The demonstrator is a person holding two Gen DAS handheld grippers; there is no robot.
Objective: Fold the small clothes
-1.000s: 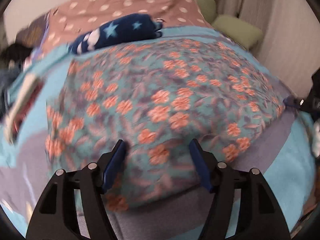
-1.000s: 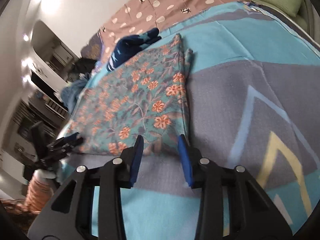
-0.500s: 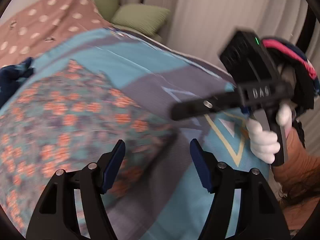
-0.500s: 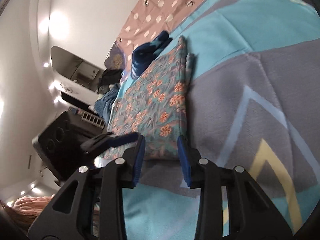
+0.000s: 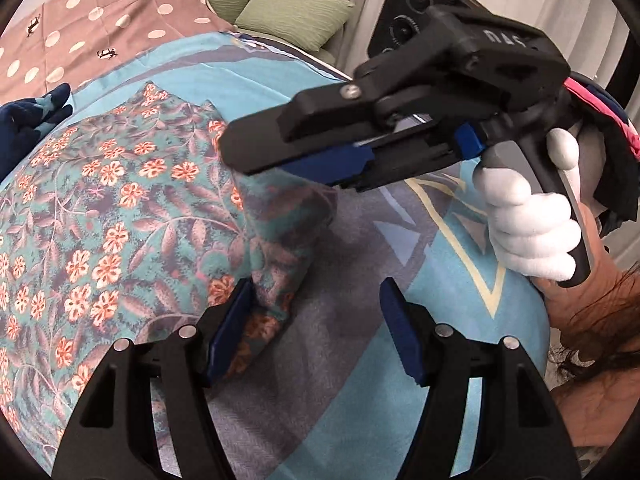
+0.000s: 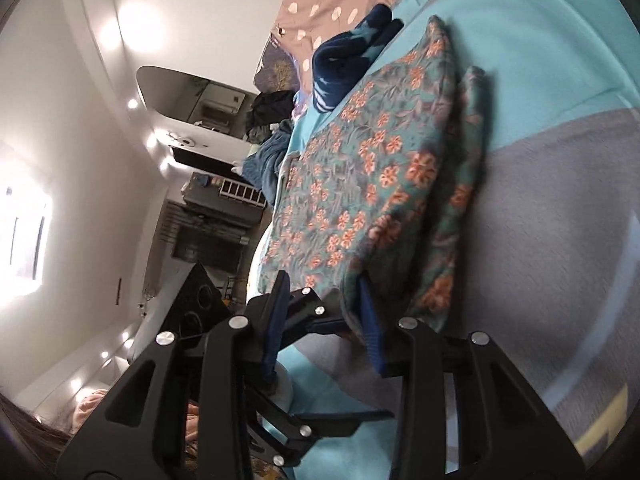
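Observation:
A teal garment with orange flowers (image 5: pixel 120 216) lies folded flat on the bed; it also shows in the right wrist view (image 6: pixel 372 184). My left gripper (image 5: pixel 316 332) is open just above the bedspread, its left finger at the garment's near right corner, nothing between the fingers. My right gripper (image 6: pixel 324 320) is open and tilted on its side at the same corner, one finger against the cloth edge. In the left wrist view the right gripper (image 5: pixel 304 160) hovers over the garment's right edge, held by a white-gloved hand (image 5: pixel 528 228).
The bedspread (image 5: pixel 360 400) is blue and grey with a yellow line pattern. A navy star-print garment (image 5: pixel 32 120) lies past the floral one, by a brown polka-dot cloth (image 5: pixel 100 28). Green pillows (image 5: pixel 296 16) are at the head. Dark clothes (image 6: pixel 272 108) are heaped further left.
My left gripper has swung from the garment's middle to its right corner. My right gripper has rolled onto its side, opened wider and closed in on the same corner.

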